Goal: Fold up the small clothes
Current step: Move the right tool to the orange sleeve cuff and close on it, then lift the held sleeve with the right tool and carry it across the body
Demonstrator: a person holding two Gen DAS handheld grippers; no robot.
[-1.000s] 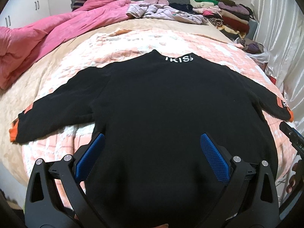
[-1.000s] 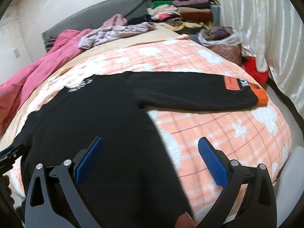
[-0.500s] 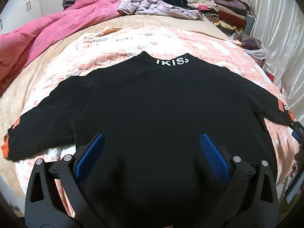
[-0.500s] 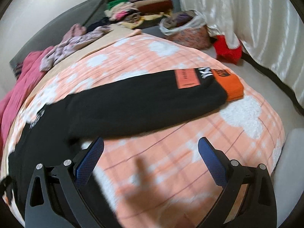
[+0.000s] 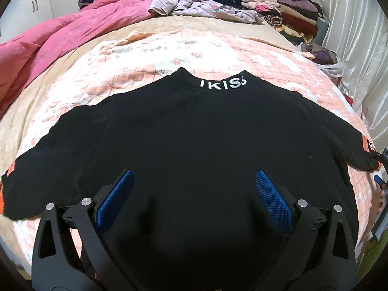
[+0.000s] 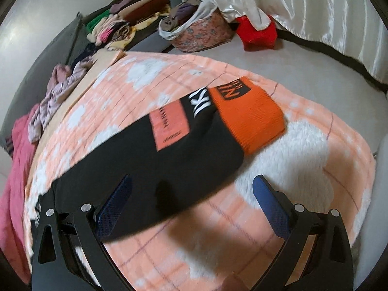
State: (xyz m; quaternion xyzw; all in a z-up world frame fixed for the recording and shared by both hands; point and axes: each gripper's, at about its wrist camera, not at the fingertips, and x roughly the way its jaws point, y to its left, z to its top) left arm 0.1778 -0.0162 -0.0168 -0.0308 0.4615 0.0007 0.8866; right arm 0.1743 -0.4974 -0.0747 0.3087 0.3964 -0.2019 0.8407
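Observation:
A black sweater lies flat on the bed, back up, with white "IKISS" lettering on its collar and both sleeves spread out. My left gripper is open and empty over the sweater's lower body. My right gripper is open and empty above the right sleeve, just short of its orange cuff and salmon patch. The right gripper also shows in the left wrist view at the right edge by that cuff.
The sweater rests on a peach plaid blanket. A pink quilt and loose clothes lie at the head. Folded clothes, a floral basket and a red bag stand by the white curtain.
My right gripper swung right along the sleeve, from the sweater's body to near the orange cuff. My left gripper moved slightly forward over the body. Both stayed open.

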